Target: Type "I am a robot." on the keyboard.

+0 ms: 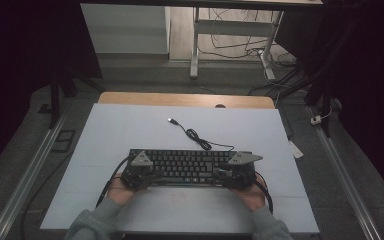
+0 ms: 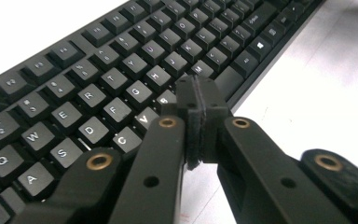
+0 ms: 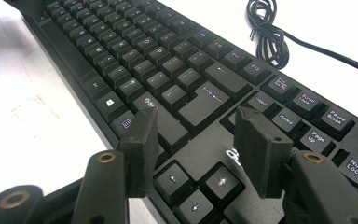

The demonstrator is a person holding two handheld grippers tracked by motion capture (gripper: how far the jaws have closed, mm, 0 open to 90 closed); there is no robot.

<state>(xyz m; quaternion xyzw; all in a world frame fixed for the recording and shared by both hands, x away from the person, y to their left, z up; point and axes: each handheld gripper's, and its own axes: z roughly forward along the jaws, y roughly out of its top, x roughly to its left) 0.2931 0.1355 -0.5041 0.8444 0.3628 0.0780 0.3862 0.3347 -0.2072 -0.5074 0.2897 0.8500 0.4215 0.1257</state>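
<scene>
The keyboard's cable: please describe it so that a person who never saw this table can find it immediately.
On the pale sheet that covers the table lies a black keyboard. From its far edge a thin black cable runs away from the person, bunched into a small coil. It ends in a loose USB plug, the one thing lying unplugged on the sheet.

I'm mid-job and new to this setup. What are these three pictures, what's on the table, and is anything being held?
A person holds hand-operated tongs, one pair per hand. The high view looks down on the table: a black keyboard lies there, its cable coiled behind it with the USB plug loose. The other two pictures come from cameras riding on each tool. The left tongs are shut with nothing between them, tips over the bottom letter row near the space bar. The right tongs stand open above the arrow keys, beside Enter. Neither holds anything.
</scene>
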